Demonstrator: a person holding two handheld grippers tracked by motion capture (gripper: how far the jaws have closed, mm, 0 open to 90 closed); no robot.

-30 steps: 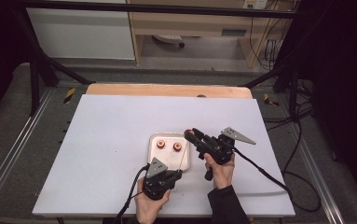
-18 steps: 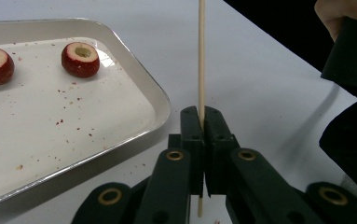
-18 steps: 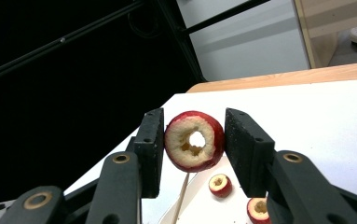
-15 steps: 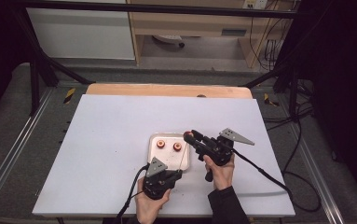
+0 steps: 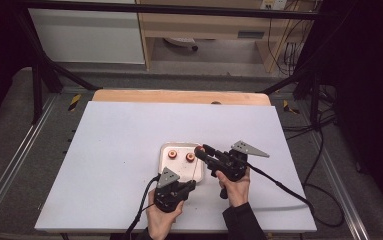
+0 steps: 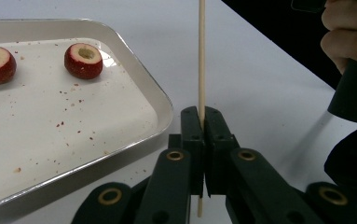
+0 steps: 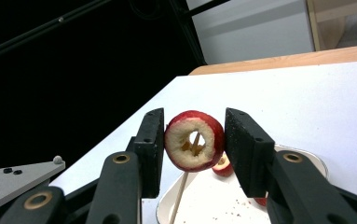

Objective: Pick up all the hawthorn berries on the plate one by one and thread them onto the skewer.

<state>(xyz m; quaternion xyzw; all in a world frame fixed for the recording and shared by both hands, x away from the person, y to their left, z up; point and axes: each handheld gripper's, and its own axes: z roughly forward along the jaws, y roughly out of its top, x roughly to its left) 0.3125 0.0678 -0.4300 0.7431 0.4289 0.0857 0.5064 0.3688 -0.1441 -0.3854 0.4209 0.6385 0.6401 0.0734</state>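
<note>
Clamping a thin wooden skewer (image 6: pixel 201 56) upright beside the white metal tray (image 6: pixel 139 79), the left gripper (image 6: pixel 201 122) has its jaws together on it. The right gripper (image 7: pixel 194 140) pinches a cored red fruit slice (image 7: pixel 194 141) threaded onto the skewer's tip, above the tray.

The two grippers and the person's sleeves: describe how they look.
Both the left gripper and the right gripper are black, with brass-coloured pivot rings, flat black jaws, a grey three-cornered plate on top and a trailing black cable. The right forearm wears a dark sleeve.
</note>
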